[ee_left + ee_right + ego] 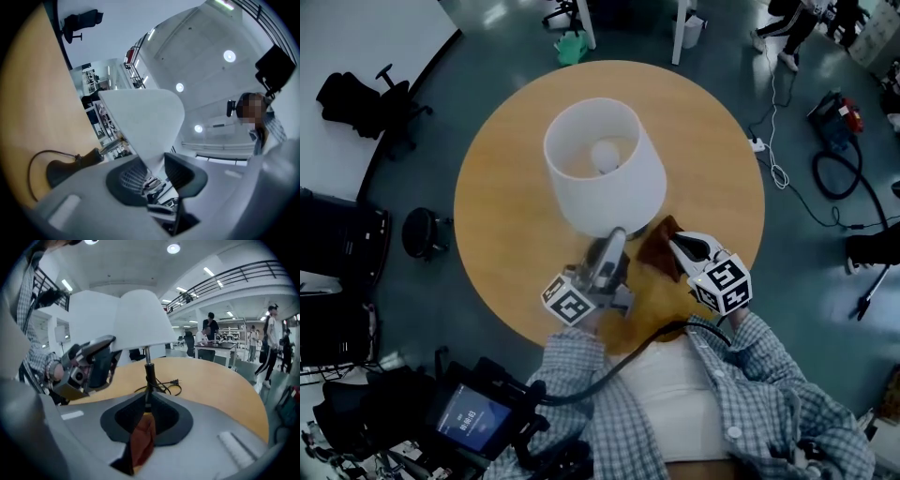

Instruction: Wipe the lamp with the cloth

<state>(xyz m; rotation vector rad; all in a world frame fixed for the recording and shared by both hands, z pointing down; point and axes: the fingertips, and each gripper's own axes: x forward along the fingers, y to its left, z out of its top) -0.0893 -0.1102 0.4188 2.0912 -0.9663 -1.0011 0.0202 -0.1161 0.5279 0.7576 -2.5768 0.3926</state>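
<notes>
**Now: Cloth Pinched, Shade Steadied**

Right, starting at the tongs. The right gripper (147, 411) has its jaws pressed together on a fold of the rust-brown cloth (142, 439). The cloth hangs limp below the pads at the bottom centre of the right gripper view.

The left gripper (154, 169) straddles the lower rim of the white shade (140, 122). Its pads look closed onto that thin edge, one on each face.

Moving outward, the lamp (628, 192) stands on the round wooden table (506, 216), just above the middle of the head view. The cloth sits just beside the shade's lower-right edge. I can't tell whether it touches.

On handling, the shade looks light and thin-walled, the sort that dents or skews under a hard squeeze. A gentle hold at the rim suits it, or a hold on the dark stem (148, 363) if more bracing is needed. The lamp probably carries its bulk high, so a sideways wipe could rock it. The cloth is soft and floppy, and a bunched fold gives a better wiping face than one corner.

As for direction, the lamp's long axis runs vertical. In the right gripper view the stem rises straight up the centre. In the head view the shade's narrower open top faces the camera, with the bulb (605, 155) showing inside. The power cord (165, 386) lies coiled on the table beside the foot of the stem.
</notes>
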